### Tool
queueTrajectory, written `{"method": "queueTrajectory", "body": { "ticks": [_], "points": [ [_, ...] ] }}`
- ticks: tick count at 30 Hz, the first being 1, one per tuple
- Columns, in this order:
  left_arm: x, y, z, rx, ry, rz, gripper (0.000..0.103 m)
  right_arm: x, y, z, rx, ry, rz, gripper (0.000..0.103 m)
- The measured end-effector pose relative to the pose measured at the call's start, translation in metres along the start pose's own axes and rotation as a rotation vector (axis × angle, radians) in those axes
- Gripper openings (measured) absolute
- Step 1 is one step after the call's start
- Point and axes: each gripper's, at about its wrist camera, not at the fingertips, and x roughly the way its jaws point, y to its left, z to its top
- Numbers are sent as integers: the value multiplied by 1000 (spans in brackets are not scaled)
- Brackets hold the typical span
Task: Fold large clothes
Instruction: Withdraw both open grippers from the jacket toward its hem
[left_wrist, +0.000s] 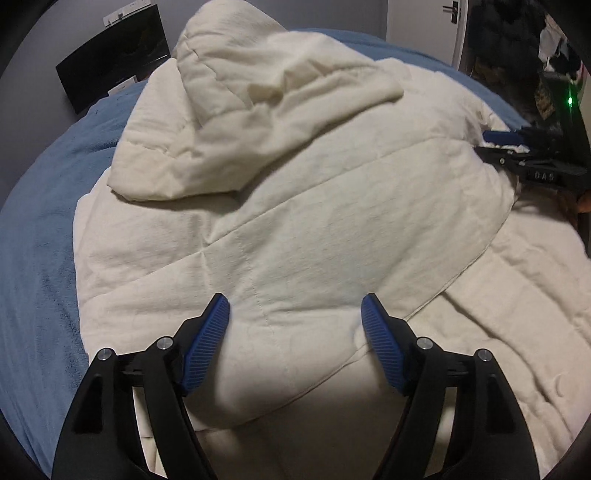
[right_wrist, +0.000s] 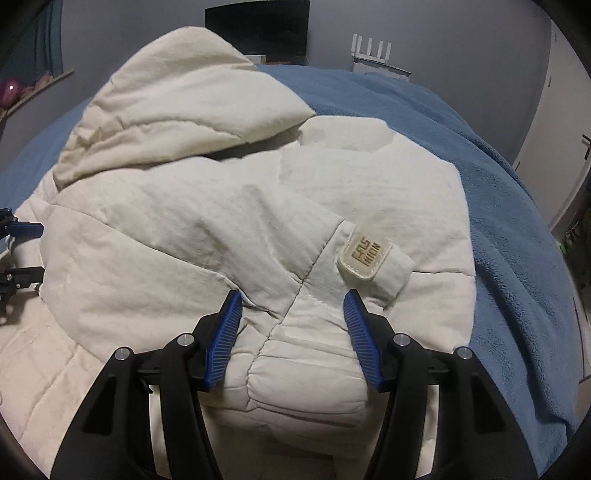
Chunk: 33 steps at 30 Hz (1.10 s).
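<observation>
A cream quilted hooded jacket (left_wrist: 295, 206) lies on a blue blanket (left_wrist: 40, 236). Its hood (left_wrist: 258, 81) lies at the far end. In the right wrist view the jacket (right_wrist: 221, 229) shows a folded sleeve with a tan logo tab (right_wrist: 364, 256) on its cuff. My left gripper (left_wrist: 295, 306) is open just above the jacket's near part, holding nothing. My right gripper (right_wrist: 293, 301) is open over the sleeve seam, empty. The right gripper also shows at the jacket's right edge in the left wrist view (left_wrist: 495, 144).
The blue blanket (right_wrist: 517, 229) covers the bed around the jacket. A dark monitor (left_wrist: 114, 70) stands beyond the far left. A white router (right_wrist: 371, 51) sits by the grey wall. A door (left_wrist: 424, 22) and dark clutter (left_wrist: 517, 66) are at the far right.
</observation>
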Motion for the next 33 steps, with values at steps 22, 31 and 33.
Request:
{"method": "queueTrajectory", "body": {
  "ticks": [22, 31, 33],
  "points": [
    [-189, 21, -45, -140, 9, 132, 87, -237, -40, -39, 149, -10, 84, 83],
    [-211, 39, -133, -339, 177, 28, 80, -274, -57, -116, 225, 122, 86, 83],
    [-219, 36, -142, -354, 171, 9, 80, -279, -56, -133, 248, 144, 96, 83]
  ]
}}
